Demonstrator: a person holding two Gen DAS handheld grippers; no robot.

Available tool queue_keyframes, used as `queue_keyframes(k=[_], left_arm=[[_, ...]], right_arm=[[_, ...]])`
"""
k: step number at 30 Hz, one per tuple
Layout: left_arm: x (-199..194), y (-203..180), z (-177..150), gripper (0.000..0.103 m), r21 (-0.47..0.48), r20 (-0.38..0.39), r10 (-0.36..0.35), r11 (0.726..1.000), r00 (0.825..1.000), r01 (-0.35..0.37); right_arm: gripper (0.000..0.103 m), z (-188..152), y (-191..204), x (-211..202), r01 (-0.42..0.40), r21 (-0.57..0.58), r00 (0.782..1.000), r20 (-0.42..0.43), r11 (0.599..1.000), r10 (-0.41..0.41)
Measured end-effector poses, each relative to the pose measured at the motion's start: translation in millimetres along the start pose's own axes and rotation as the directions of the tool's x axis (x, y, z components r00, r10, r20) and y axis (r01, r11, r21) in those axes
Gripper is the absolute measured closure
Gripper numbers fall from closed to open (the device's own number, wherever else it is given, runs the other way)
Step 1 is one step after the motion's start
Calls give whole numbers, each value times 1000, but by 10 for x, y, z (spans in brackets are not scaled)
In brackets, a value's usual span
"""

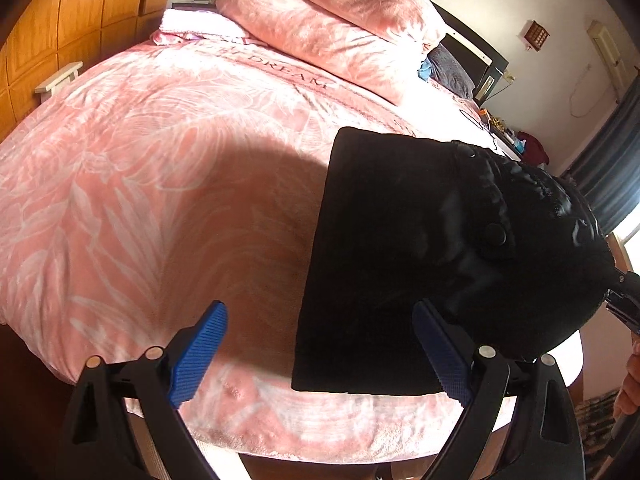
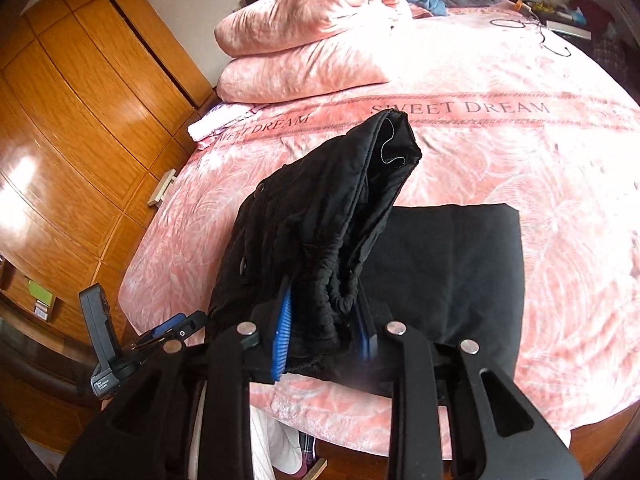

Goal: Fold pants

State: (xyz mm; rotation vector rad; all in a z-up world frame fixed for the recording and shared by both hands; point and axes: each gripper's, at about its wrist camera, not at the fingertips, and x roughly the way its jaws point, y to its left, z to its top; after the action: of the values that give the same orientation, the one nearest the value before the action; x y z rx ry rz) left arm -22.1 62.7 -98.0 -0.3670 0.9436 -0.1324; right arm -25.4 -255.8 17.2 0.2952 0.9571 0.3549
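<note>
Pants (image 2: 448,264), black, lie near the foot edge of the pink bed (image 2: 520,152), lower part flat on the cover, waistband end lifted and doubled over. Right tool (image 2: 324,332) is clamped on the bunched elastic waistband, holding it raised above the flat half, likely to carry it across for the next fold. Left tool (image 1: 320,354) has its blue pads spread wide, gripping nothing, hovering just beside the flat part's near left edge, probably free to steady or smooth that edge. Fold looks partway done. Pillows (image 2: 296,52) sit well apart at the head.
</note>
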Motion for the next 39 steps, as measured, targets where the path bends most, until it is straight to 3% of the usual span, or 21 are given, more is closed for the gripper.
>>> queue_keyframes(k=[11, 24, 39], left_arm=[[150, -336, -25, 9, 69, -39, -34, 997, 999, 37], [270, -764, -17, 9, 192, -58, -39, 980, 998, 50], [445, -857, -115, 9, 234, -132, -6, 972, 991, 37]], right_arm=[[77, -49, -607, -232, 87, 78, 996, -12, 993, -87], [75, -366, -1185, 365, 163, 167, 979, -153, 972, -138], [45, -515, -1036, 162, 202, 91, 972, -142, 975, -189]])
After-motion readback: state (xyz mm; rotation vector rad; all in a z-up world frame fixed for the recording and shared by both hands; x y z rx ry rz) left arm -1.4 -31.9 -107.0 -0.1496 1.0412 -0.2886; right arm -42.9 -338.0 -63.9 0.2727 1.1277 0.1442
